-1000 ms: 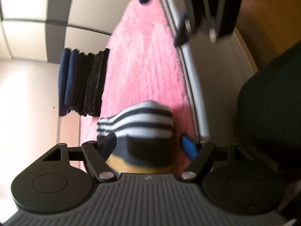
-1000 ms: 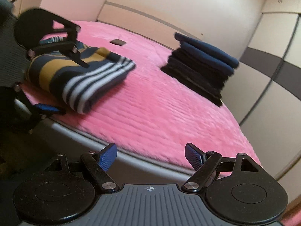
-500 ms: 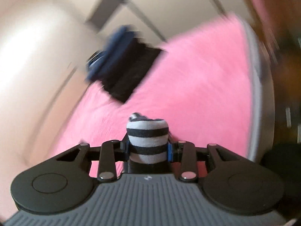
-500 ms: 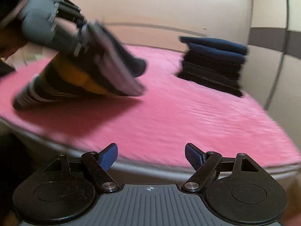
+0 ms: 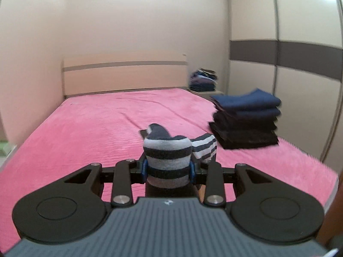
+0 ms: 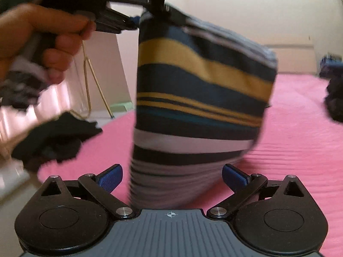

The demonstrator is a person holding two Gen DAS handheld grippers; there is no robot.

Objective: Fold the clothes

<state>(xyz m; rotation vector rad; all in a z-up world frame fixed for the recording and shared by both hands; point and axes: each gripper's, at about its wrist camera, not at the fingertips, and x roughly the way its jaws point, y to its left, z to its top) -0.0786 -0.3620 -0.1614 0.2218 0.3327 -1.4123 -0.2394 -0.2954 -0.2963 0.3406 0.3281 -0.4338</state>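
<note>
Striped knit — navy, mustard, grey and white — now hangs in the air where a second ago it lay folded on the near left corner of the bed (image 5: 90,128). My left claw (image 5: 168,168) was open around that folded striped garment (image 6: 193,98) then; now its two blue pads are pinched tight on a bunched edge of it, and the cloth bulges up between them in grey and white bands. Seen from my right wrist, the garment dangles from that grip in a thick fold, its lower end dropping right down in front of my right claw (image 6: 172,176). My left hand (image 6: 40,40) shows at the upper left of that view, fingers wrapped round the handle.

My right claw stands wide open, just as it was — its pads (image 6: 110,176) well apart, with the garment's striped bottom edge between them. Whether either pad touches the cloth I cannot tell; the fabric is blurred there.

The left wrist view has swung level, looking up the pink bedspread toward the headboard (image 5: 124,75). The stack of dark folded clothes (image 5: 245,122) sits by the bed's right edge, unmoved. A loose dark heap (image 6: 55,137) lies at the bed's left edge in the right wrist view.
</note>
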